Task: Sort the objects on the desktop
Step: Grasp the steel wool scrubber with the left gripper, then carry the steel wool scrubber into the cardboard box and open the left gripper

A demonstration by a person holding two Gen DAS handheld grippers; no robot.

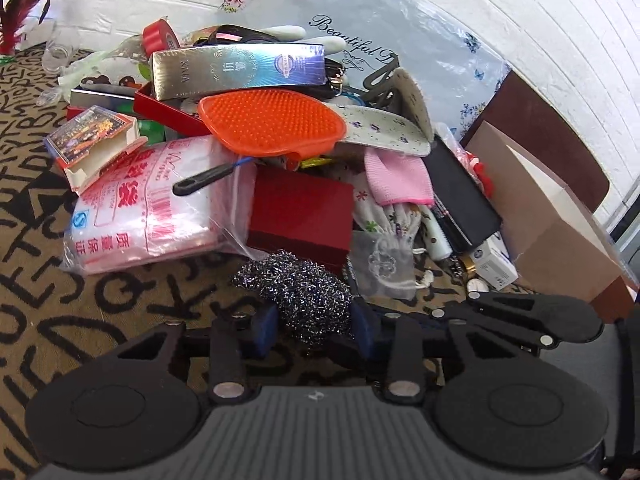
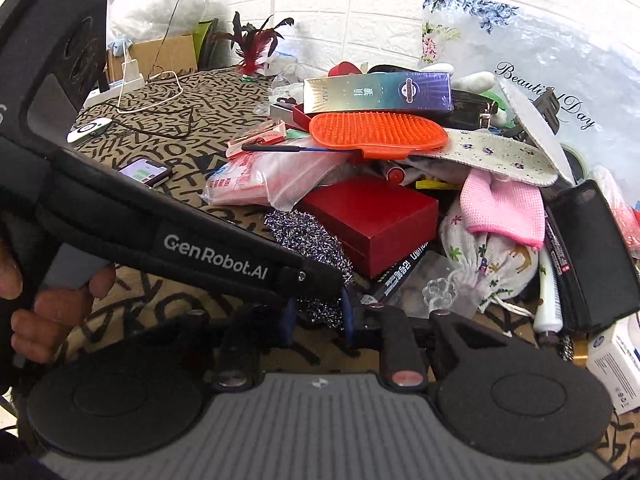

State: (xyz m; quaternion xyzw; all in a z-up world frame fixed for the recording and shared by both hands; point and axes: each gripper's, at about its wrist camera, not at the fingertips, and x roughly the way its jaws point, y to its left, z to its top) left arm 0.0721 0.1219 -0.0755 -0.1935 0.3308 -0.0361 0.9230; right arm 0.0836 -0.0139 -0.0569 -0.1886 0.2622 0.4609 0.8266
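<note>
Scourer [image 1: 298, 288] lies at the pile's near edge, before the red box [image 1: 300, 216]; left gripper [image 1: 314, 326] pinches it; right gripper [image 2: 320, 314], just right, narrow on the same wad

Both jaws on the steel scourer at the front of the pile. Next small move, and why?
Probably lift the steel wool scourer a little, straight up, away from the pile. Both the left gripper and right gripper have their blue pads against it. It lies on the patterned cloth touching the red box, with nothing lying on top of it.
</note>
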